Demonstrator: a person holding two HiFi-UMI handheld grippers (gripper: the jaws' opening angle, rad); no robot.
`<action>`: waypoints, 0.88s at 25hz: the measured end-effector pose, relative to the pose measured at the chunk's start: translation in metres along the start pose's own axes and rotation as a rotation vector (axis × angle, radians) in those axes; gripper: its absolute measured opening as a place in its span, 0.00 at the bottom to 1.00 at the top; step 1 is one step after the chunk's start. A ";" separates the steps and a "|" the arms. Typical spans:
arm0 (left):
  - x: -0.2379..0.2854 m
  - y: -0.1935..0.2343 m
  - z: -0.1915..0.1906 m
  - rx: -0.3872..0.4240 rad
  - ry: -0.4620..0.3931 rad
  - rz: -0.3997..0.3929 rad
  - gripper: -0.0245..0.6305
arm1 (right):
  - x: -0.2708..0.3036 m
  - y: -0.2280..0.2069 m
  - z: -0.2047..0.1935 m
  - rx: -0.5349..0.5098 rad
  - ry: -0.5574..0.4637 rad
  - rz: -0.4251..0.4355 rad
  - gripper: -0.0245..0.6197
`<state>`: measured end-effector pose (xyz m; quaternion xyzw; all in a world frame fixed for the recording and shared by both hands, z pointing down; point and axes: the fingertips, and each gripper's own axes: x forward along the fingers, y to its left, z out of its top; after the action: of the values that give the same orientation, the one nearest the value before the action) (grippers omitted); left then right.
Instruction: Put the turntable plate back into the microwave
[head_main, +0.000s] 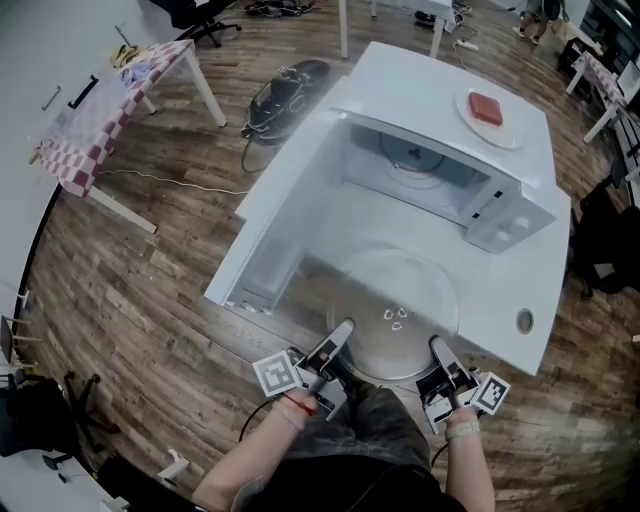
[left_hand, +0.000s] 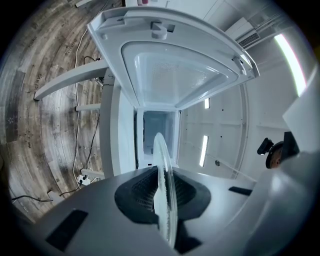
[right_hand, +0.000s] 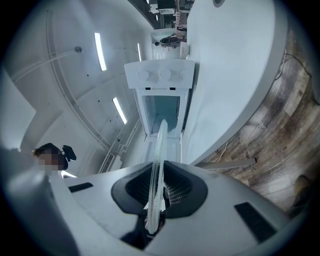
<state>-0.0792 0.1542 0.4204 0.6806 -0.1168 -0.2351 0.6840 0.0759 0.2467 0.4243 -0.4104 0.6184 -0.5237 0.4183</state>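
— Where was the turntable plate?

— The clear glass turntable plate was outside the microwave. It was held flat just in front of the open cavity, over the near part of the white table.

— And how were the grippers?

— The left gripper was clamped on the near left rim of the plate, and the right gripper on the near right rim. In each gripper view the glass edge was pinched between the two jaws.

— What stood around it?

— The microwave door was open to the left. On top of the microwave lay a small white dish with a red block. A checkered table stood far to the left on the wooden floor.
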 end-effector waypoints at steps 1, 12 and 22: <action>0.001 0.000 0.002 0.003 -0.007 0.000 0.09 | 0.002 0.000 0.001 0.001 0.007 0.000 0.10; 0.020 0.010 0.018 0.019 -0.186 -0.002 0.09 | 0.044 -0.013 0.039 0.028 0.181 0.016 0.10; 0.043 0.029 0.026 0.029 -0.357 0.005 0.09 | 0.078 -0.032 0.078 0.043 0.333 0.000 0.10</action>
<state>-0.0503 0.1096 0.4434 0.6375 -0.2413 -0.3489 0.6431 0.1281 0.1455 0.4417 -0.3088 0.6678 -0.5976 0.3188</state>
